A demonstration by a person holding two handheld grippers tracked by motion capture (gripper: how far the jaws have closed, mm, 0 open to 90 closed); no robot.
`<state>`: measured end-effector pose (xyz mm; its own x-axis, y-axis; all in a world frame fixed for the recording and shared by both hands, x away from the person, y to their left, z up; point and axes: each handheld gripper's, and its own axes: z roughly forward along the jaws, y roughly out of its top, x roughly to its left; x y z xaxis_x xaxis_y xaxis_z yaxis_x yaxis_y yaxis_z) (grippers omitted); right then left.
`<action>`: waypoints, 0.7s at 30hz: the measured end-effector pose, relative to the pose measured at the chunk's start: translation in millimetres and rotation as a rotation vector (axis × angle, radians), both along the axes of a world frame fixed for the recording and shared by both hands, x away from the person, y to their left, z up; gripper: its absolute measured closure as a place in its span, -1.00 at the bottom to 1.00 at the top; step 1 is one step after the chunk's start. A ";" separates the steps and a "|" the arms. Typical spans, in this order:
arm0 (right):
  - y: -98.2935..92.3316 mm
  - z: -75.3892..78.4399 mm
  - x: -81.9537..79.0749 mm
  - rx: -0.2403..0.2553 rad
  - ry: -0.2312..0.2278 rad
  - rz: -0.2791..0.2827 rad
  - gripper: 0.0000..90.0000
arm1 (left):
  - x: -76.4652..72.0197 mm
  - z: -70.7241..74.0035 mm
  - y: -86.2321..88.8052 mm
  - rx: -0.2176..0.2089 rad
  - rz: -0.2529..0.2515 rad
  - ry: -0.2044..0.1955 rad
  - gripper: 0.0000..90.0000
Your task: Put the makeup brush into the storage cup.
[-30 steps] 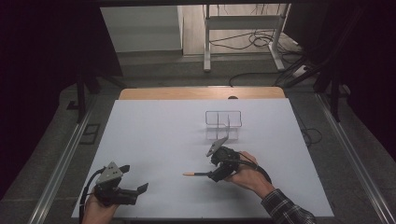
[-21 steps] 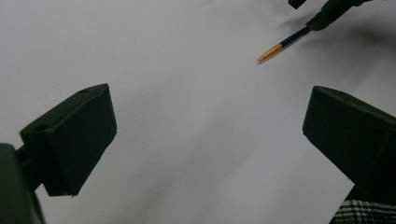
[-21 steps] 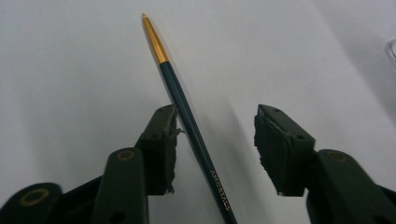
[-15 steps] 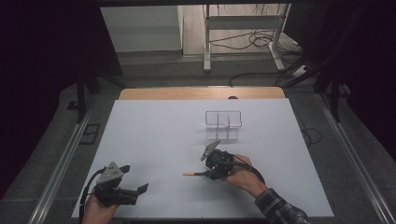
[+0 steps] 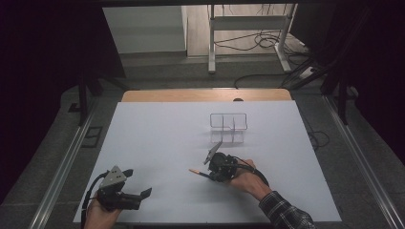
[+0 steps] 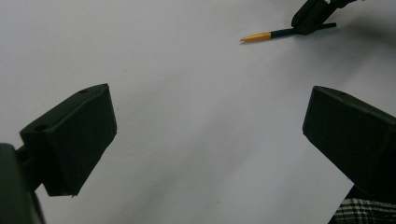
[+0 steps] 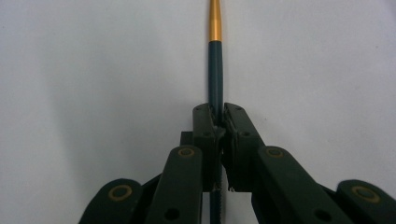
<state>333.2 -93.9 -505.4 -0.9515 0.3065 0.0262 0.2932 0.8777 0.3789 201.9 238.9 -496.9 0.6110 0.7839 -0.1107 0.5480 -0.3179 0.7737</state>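
A dark pen [image 5: 197, 172] with a gold tip lies on the white table [image 5: 157, 143], pointing left. My right gripper [image 5: 210, 175] sits low over its rear part. Its jaws have just been closing and now pinch the barrel. In the right gripper view the right gripper [image 7: 217, 119] clamps the pen [image 7: 215, 56], whose gold tip points away from the camera. My left gripper [image 5: 138, 183] rests near the front left corner with its jaws spread wide and nothing between them. In the left gripper view the left gripper [image 6: 210, 126] faces the pen [image 6: 275, 33] far off.
A clear plastic holder [image 5: 228, 126] with compartments stands behind the right hand, near the table's middle. A wooden strip [image 5: 205, 95] borders the far edge. Metal rails run along both sides, and cables lie on the floor beyond.
The right gripper's jaws have closed from wide apart onto the pen, and the hand has edged slightly left. The left gripper has stayed where it was.
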 end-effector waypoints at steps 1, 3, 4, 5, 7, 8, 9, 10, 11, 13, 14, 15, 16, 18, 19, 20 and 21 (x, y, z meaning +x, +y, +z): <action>0.3 0.1 0.0 -0.001 0.002 -0.005 0.87 | 0.1 -0.1 0.1 0.000 0.000 0.001 -0.93; -1.9 0.0 0.6 0.013 0.005 -0.016 0.87 | 0.2 0.0 0.0 0.001 0.000 0.000 -0.93; -1.9 0.0 0.6 0.013 0.005 -0.016 0.87 | 0.2 0.0 0.0 0.001 0.000 0.000 -0.93; -3.3 0.2 1.2 0.022 0.012 -0.017 0.87 | 0.1 0.0 0.0 0.002 0.000 0.000 -0.93; -6.6 1.9 1.6 0.040 0.019 -0.030 0.87 | 0.1 0.0 -0.1 0.003 0.000 0.000 -0.93; -8.2 2.7 2.4 0.050 0.019 -0.031 0.87 | 0.2 0.0 -0.1 0.003 0.000 0.000 -0.93; -9.6 3.9 2.5 0.054 0.015 -0.036 0.87 | 0.3 0.0 -0.1 0.005 0.001 0.001 -0.93; -11.2 5.0 2.8 0.059 0.012 -0.037 0.87 | 0.3 -0.1 -0.2 0.006 0.000 0.001 -0.93; -12.1 5.8 2.9 0.061 0.016 -0.040 0.87 | 0.3 -0.1 -0.2 0.007 0.000 0.001 -0.93; -13.9 6.7 3.1 0.054 0.013 -0.044 0.87 | 0.3 -0.1 -0.3 0.007 0.001 0.002 -0.93; -14.1 6.4 3.2 0.050 0.014 -0.043 0.87 | 0.3 -0.2 -0.3 0.007 0.001 0.003 -0.93; -13.8 5.3 3.3 0.033 0.021 -0.036 0.87 | 0.3 -0.1 -0.4 0.008 0.000 0.003 -0.93; -12.9 4.0 2.4 0.010 0.016 -0.029 0.86 | 0.4 -0.3 -0.4 0.008 0.000 0.003 -0.93; -10.9 2.1 1.7 -0.025 0.004 -0.016 0.84 | 0.5 -0.3 -0.6 0.009 0.000 0.004 -0.93; -8.9 2.7 2.5 -0.044 0.001 0.006 0.83 | 0.5 -0.4 -0.6 0.009 0.000 0.004 -0.93; -8.9 2.7 2.5 -0.044 0.001 0.006 0.83 | 0.5 -0.4 -0.6 0.009 0.000 0.004 -0.93; -5.9 3.4 2.6 -0.063 0.013 0.015 0.72 | 0.5 -0.5 -0.5 0.009 0.000 0.004 -0.93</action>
<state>335.8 -99.8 -501.9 -0.9557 0.2937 0.0192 0.2843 0.9040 0.3193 202.4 238.4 -497.4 0.6107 0.7847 -0.1061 0.5513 -0.3251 0.7683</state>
